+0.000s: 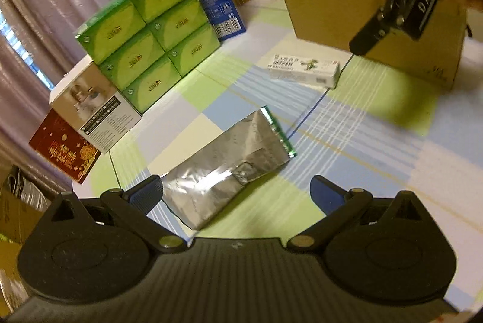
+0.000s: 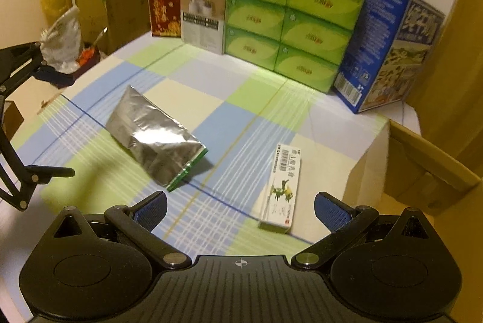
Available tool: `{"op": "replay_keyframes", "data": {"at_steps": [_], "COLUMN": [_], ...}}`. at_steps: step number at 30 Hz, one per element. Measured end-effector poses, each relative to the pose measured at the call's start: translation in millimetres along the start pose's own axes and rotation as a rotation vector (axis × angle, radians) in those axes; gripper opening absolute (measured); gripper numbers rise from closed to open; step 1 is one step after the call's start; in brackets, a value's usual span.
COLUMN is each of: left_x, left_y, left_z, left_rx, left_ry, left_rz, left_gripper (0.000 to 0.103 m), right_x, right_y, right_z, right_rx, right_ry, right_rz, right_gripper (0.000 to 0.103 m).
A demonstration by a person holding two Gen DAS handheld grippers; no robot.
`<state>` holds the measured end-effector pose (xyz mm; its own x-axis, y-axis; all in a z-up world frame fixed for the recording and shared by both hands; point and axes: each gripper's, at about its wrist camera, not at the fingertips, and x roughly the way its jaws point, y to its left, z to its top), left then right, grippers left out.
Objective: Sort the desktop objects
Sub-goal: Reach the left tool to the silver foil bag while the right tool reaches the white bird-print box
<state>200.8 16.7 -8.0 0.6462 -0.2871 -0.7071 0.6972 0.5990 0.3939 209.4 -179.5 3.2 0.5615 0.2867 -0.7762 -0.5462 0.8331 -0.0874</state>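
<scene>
A crinkled silver foil pouch (image 1: 229, 169) with a green end lies on the checked tablecloth, just in front of my left gripper (image 1: 235, 196), which is open with its left pad beside the pouch's near end. A small white carton (image 1: 305, 70) with a green figure lies further off near the cardboard box (image 1: 329, 8). In the right wrist view my right gripper (image 2: 241, 211) is open above the cloth; the white carton (image 2: 282, 190) lies between its fingers' lines, closer to the right one. The foil pouch (image 2: 157, 138) lies to the left.
A stack of green tissue packs (image 2: 289, 20), a blue box (image 2: 383, 48), a white box (image 2: 203, 11) and a red box (image 2: 163, 10) line the table's far edge. The open cardboard box stands at the right edge. Bags and cartons (image 2: 90, 8) sit beyond the left.
</scene>
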Motion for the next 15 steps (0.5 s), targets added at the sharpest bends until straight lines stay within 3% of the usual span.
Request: {"op": "replay_keyframes", "data": {"at_steps": [15], "left_x": [85], "left_y": [33], "left_z": [4], "left_rx": [0.188], "left_ry": [0.043], "left_rz": [-0.116], "left_gripper": [0.102], "right_x": [91], "right_y": [-32], "right_z": [23], "right_rx": [0.025], "right_ry": [0.160], "right_rz": [-0.021], "right_gripper": [0.098]}}
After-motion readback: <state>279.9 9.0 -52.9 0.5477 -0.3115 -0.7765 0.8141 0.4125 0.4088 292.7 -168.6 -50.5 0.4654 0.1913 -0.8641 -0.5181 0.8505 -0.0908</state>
